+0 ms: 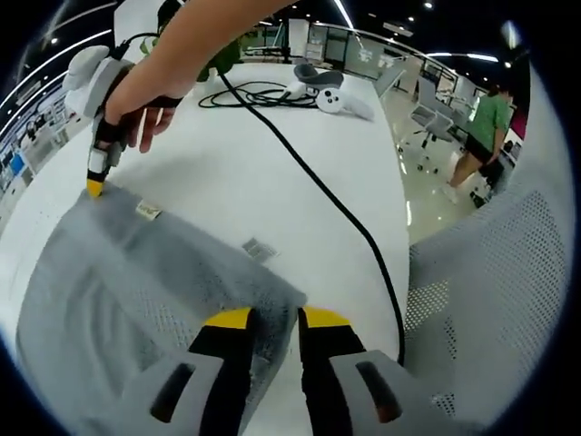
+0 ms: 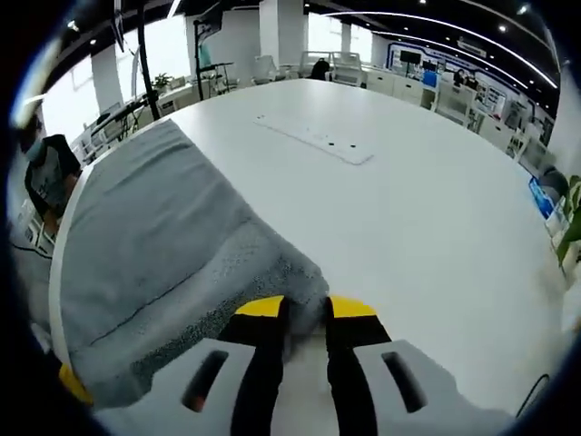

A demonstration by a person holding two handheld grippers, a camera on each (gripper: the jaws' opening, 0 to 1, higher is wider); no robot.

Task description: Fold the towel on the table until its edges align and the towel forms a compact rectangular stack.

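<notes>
A grey towel [image 1: 136, 291] lies spread on the round white table [image 1: 272, 173], with two small labels showing near its far edge. My left gripper [image 1: 277, 318] is shut on the towel's near right corner, cloth pinched between the yellow tips. In the left gripper view a hand holds the right gripper [image 1: 95, 177] at the towel's far left corner, its yellow tip down on the cloth. In the right gripper view the towel [image 2: 154, 236] stretches away to the left, and my right gripper [image 2: 307, 309] is shut on its corner. A yellow tip of the left gripper [image 2: 73, 381] shows at the towel's other end.
A black cable [image 1: 318, 182] runs across the table past the towel's right edge to a coil beside white controllers [image 1: 331, 95]. A grey mesh chair [image 1: 495, 272] stands at the table's right edge. A flat white cover plate [image 2: 313, 138] sits mid-table. A person [image 1: 486, 127] stands farther off.
</notes>
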